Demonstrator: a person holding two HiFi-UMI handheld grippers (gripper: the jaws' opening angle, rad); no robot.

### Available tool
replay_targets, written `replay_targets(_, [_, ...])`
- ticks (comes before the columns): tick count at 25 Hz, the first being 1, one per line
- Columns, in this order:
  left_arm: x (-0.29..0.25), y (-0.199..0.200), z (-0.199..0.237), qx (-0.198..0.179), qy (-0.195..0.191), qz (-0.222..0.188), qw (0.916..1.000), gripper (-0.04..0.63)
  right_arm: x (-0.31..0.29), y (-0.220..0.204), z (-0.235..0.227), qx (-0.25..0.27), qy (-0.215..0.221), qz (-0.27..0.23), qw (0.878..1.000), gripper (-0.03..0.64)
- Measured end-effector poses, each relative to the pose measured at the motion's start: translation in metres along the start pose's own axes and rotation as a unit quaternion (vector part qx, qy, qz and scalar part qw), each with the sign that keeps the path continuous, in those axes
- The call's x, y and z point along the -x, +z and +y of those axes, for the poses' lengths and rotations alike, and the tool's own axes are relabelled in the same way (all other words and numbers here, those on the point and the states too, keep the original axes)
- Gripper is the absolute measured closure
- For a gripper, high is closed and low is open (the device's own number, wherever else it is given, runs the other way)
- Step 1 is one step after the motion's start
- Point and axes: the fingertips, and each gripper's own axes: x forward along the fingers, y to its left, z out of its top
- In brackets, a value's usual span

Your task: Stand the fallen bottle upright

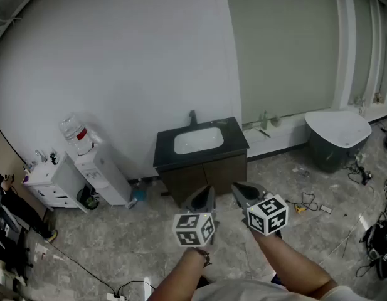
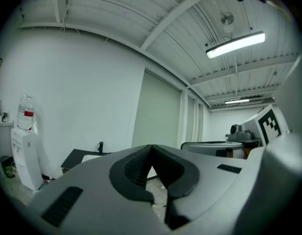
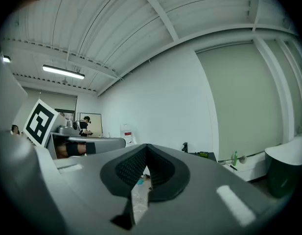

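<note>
Head view: left gripper (image 1: 207, 192) and right gripper (image 1: 239, 190) are held level and side by side, near, aimed at a dark sink cabinet (image 1: 202, 168) by the far wall. Left gripper view: its jaws are seen pressed together with nothing between them. Right gripper view: these jaws are likewise closed and empty. A small greenish bottle-like thing (image 3: 203, 154), too small to be told surely, is seen lying on the cabinet's right end. A slim green bottle (image 3: 234, 158) is seen upright on the ledge (image 3: 251, 161) further right.
</note>
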Motion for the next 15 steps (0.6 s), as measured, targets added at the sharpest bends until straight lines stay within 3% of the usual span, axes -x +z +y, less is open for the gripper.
replay_targets(15, [-0.018,-0.007,0.026,0.005,-0.007,0.007,0.9999,0.589,-0.027,-0.005,-0.001,-0.009,0.0,-0.012,1.0,0.615])
